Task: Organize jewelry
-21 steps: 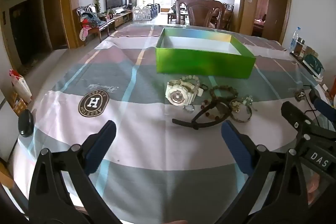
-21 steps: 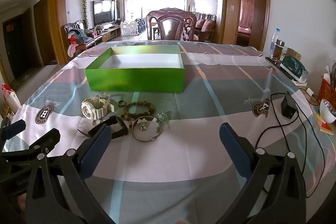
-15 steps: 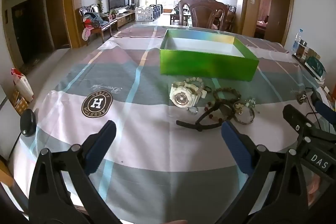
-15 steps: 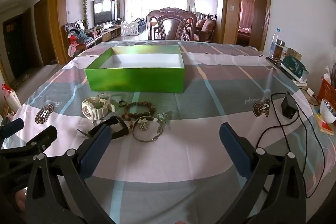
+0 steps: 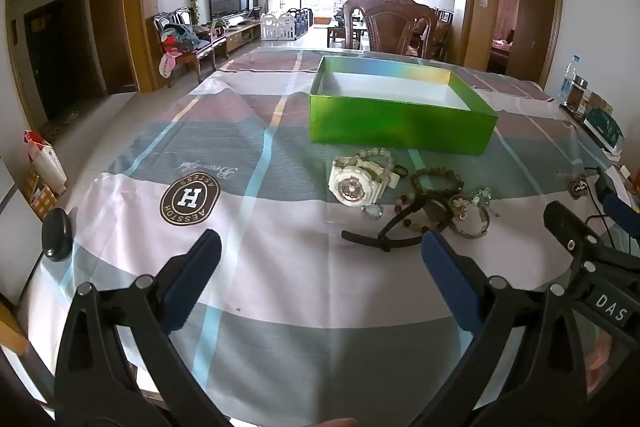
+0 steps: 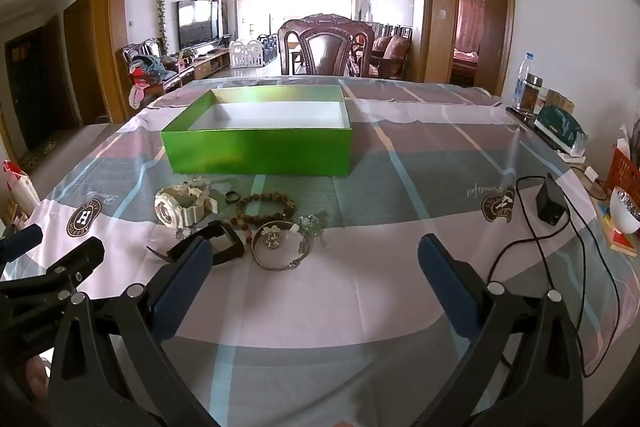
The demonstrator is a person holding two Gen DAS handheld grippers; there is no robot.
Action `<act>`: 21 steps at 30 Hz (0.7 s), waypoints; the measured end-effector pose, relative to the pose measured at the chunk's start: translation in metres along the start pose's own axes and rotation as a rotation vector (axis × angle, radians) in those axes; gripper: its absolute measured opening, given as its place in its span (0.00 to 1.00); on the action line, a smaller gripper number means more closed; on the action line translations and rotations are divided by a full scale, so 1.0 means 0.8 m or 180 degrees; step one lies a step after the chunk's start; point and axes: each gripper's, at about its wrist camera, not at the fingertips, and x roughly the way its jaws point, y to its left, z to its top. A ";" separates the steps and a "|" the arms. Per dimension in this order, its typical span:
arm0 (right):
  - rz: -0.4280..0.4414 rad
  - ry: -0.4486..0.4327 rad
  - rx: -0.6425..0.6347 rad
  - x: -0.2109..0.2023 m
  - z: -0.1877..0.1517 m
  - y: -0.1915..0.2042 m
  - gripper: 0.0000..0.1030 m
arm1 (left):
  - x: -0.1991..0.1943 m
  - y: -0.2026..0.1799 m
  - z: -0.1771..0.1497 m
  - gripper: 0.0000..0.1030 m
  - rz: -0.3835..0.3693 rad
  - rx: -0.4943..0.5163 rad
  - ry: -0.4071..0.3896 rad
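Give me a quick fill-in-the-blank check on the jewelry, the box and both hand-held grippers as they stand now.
1. The green box holds ____ jewelry so far.
2. The white watch lies on the tablecloth, ____ the box.
3. The left hand-held gripper and right hand-held gripper both stand ____.
4. The bead bracelet is ____ in colour.

Missing words: no; outside; open; brown

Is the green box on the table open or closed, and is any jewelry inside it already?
Open: the green box has no lid, and its white inside shows. No jewelry is visible inside; the floor near the front wall is hidden.
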 end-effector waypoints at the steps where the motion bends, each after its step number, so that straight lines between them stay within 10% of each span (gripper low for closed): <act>1: -0.0003 -0.0002 0.0002 0.000 0.000 -0.001 0.98 | 0.000 0.001 0.000 0.96 0.0011 0.0002 -0.0004; 21: 0.0013 0.0024 0.0012 0.009 -0.007 -0.003 0.98 | -0.002 -0.004 0.004 0.96 0.0031 0.0049 -0.0008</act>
